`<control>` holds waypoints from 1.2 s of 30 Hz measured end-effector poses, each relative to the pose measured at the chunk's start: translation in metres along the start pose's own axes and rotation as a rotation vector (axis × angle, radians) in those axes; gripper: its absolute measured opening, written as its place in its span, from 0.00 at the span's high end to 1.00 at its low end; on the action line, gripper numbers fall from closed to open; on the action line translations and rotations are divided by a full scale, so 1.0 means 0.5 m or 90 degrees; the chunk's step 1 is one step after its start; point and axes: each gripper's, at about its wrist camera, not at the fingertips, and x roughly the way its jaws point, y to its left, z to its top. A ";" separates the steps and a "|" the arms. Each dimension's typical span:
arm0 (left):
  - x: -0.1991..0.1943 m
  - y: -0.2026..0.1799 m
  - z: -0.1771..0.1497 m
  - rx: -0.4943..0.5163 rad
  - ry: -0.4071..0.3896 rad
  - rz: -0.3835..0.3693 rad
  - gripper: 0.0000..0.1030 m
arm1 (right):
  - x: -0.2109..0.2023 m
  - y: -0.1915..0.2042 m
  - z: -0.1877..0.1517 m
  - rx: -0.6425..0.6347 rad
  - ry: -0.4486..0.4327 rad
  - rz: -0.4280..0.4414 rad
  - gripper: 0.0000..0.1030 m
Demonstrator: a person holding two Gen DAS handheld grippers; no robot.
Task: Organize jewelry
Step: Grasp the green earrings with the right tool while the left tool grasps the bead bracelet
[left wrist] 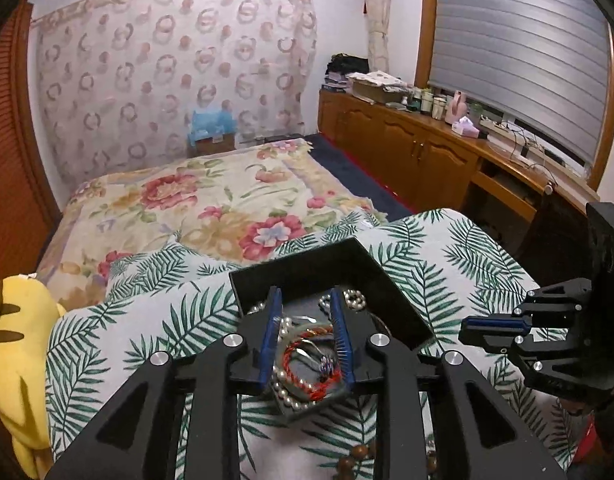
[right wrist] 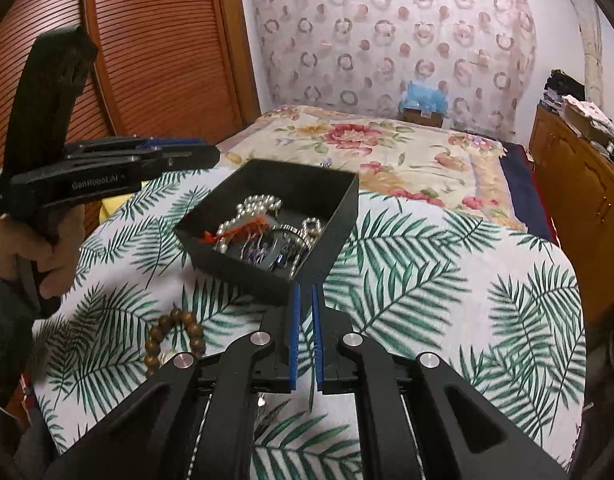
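Leaf-print cloth (right wrist: 427, 280) holds the black box (right wrist: 339, 204); wooden bead bracelet (right wrist: 175, 336), lower left, looks light, stiff — grasp one bead; left gripper (left wrist: 307, 312) spread, right gripper (right wrist: 306, 292) nearly closed, empty.

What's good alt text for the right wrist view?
The right hand-held gripper, fingers nearly shut on nothing, points at a black box of pearls and mixed jewelry on a palm-leaf tablecloth. A wooden bead bracelet lies outside the box; the left hand-held gripper hovers at left, a floral bed behind.
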 end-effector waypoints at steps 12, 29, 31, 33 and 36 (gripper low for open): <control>-0.041 -0.015 -0.095 0.004 0.033 -0.013 0.67 | -0.006 0.030 -0.058 0.000 0.031 0.006 0.93; -0.010 0.000 -0.216 -0.024 0.119 -0.008 0.67 | 0.025 0.093 -0.095 -0.049 0.088 0.058 0.84; -0.011 0.002 -0.218 -0.026 0.121 -0.007 0.67 | 0.034 0.099 -0.096 -0.061 0.098 0.054 0.84; -0.013 0.003 -0.218 -0.027 0.122 -0.008 0.67 | 0.043 0.098 -0.098 -0.068 0.109 0.048 0.84; -0.013 0.004 -0.219 -0.027 0.121 -0.008 0.67 | 0.052 0.092 -0.101 -0.069 0.120 0.045 0.84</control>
